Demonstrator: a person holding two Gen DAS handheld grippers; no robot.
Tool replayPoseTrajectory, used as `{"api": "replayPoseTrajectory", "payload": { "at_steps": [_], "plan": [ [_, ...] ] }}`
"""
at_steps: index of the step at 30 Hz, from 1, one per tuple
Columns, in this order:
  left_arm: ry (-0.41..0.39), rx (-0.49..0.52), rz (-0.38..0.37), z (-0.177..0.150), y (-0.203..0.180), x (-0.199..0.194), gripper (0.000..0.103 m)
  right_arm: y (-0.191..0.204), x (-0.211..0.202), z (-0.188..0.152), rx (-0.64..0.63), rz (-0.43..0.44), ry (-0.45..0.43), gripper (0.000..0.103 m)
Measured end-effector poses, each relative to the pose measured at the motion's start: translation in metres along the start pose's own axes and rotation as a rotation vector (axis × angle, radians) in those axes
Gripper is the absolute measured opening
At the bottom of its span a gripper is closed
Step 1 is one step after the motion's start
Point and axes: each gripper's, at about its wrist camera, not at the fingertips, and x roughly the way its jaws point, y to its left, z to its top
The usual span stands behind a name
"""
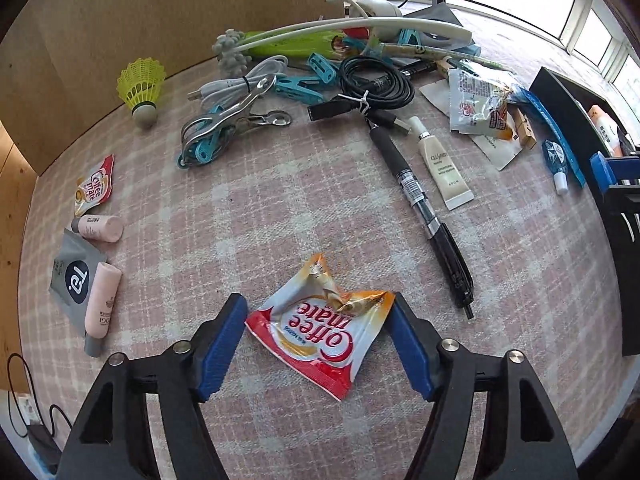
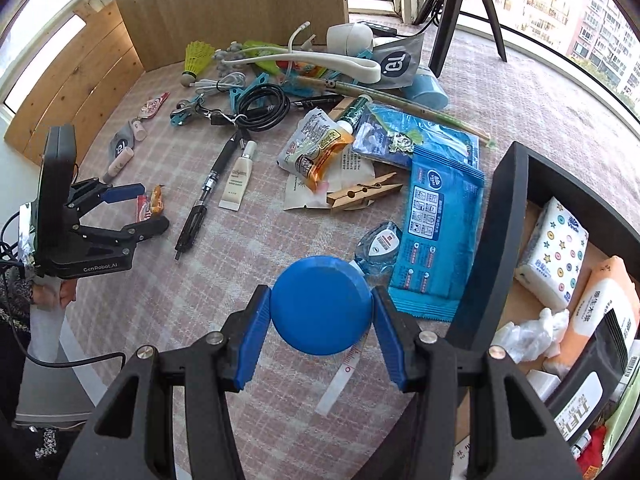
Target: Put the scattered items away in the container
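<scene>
Left gripper [image 1: 318,322]: lowered over Coffee mate sachet [image 1: 320,328], jaws bracketing it, apparently touching. Right gripper [image 2: 322,314]: clamped on blue round tape measure [image 2: 322,304], just left of black container [image 2: 496,216].

Pink plaid tablecloth [image 1: 280,200], wooden wall panels [image 2: 224,4] — bright daylit windows [image 2: 560,4].

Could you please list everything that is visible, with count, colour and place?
Coffee mate sachet: one, red-white, between left fingers.
Tape measure: one, blue, between right fingers.
Black pen: one, mid-table.
Cream tube: one, white, beside pen.
Shuttlecock: one, yellow, far left.
Wet wipes pack: one, blue, beside container.
Wooden clothespin: one, left of wipes.
Container: one, black, right.
Left gripper: open around sachet.
Right gripper: closed on tape measure.
</scene>
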Motion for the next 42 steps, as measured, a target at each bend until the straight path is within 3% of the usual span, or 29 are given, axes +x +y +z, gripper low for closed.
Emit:
{"api": "replayPoseTrajectory", "payload": {
  "at_steps": [6, 8, 9, 13, 17, 18, 25, 30, 34, 42],
  "plan": [
    [-0.011, -0.038, -0.002, -0.009, 0.003, -0.012, 0.042, -0.004, 0.000, -0.001, 0.027, 0.001, -0.006, 0.049],
    [-0.023, -0.060, -0.015, -0.010, 0.002, -0.023, 0.022, -0.006, -0.003, -0.002, 0.042, 0.005, -0.013, 0.049],
    [-0.027, -0.066, -0.023, -0.010, 0.000, -0.030, 0.019, -0.007, -0.006, -0.003, 0.048, 0.008, -0.019, 0.049],
    [-0.050, -0.009, -0.001, -0.012, -0.019, -0.041, 0.013, -0.012, -0.017, -0.007, 0.058, 0.005, -0.042, 0.049],
    [-0.052, -0.038, -0.013, -0.011, -0.024, -0.042, 0.011, -0.020, -0.028, -0.015, 0.080, 0.003, -0.061, 0.049],
    [-0.053, -0.045, -0.022, -0.011, -0.023, -0.043, 0.004, -0.022, -0.031, -0.017, 0.083, 0.002, -0.066, 0.049],
    [-0.065, -0.095, -0.036, -0.013, -0.015, -0.051, 0.003, -0.040, -0.049, -0.032, 0.112, -0.007, -0.086, 0.049],
    [-0.097, -0.072, -0.063, -0.008, -0.035, -0.069, 0.003, -0.059, -0.069, -0.038, 0.156, -0.019, -0.120, 0.049],
    [-0.136, -0.016, -0.131, 0.006, -0.073, -0.085, 0.003, -0.078, -0.091, -0.047, 0.193, -0.047, -0.149, 0.049],
    [-0.177, 0.170, -0.325, 0.030, -0.196, -0.108, 0.003, -0.136, -0.139, -0.079, 0.294, -0.142, -0.199, 0.049]
  ]
}}
